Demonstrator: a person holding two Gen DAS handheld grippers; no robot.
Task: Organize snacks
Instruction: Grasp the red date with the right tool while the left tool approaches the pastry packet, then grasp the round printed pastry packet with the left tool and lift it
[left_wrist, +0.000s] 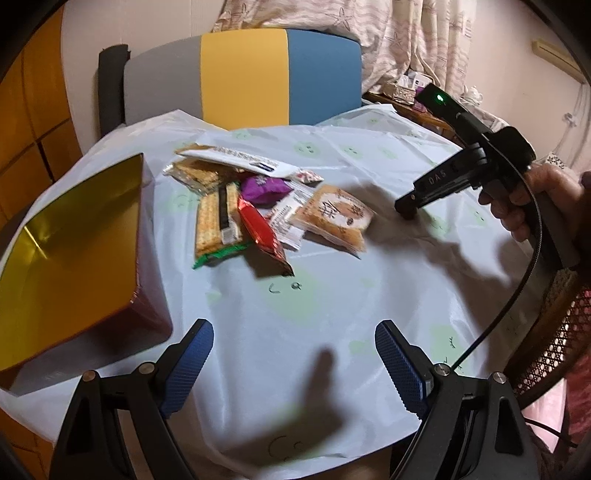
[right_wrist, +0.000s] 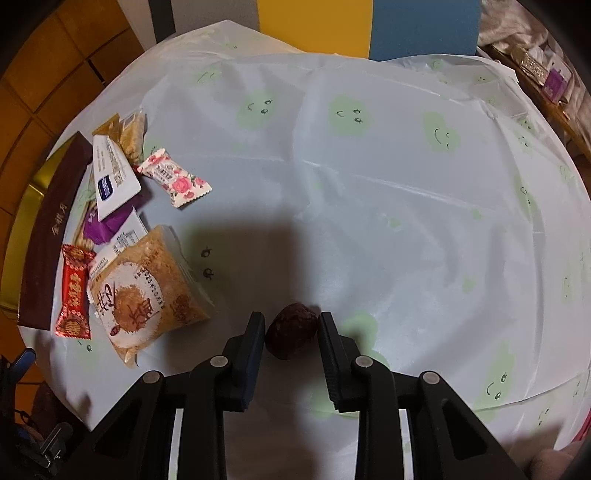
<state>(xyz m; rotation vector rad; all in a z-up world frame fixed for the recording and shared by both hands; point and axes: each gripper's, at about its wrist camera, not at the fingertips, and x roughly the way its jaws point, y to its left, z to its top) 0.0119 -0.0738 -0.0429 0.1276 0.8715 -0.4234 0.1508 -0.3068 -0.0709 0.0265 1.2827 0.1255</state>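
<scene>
Right gripper (right_wrist: 291, 332) points steeply down at the table (right_wrist: 369, 206), its two fingers closed against a single dark brown round snack (right_wrist: 291, 334) on the near part of the cloth; whether they are pressing it firmly I cannot tell. Left gripper (left_wrist: 295, 365) tilts down over the near edge, its blue pads (left_wrist: 190, 369) spread wide with nothing between them. One pile of about eight wrapped snacks (left_wrist: 255, 210) lies at the far left, well apart from the brown one. One gold-lined box (left_wrist: 74, 254) stands left of the pile. A hand (left_wrist: 532, 206) grips the right gripper's handle.
</scene>
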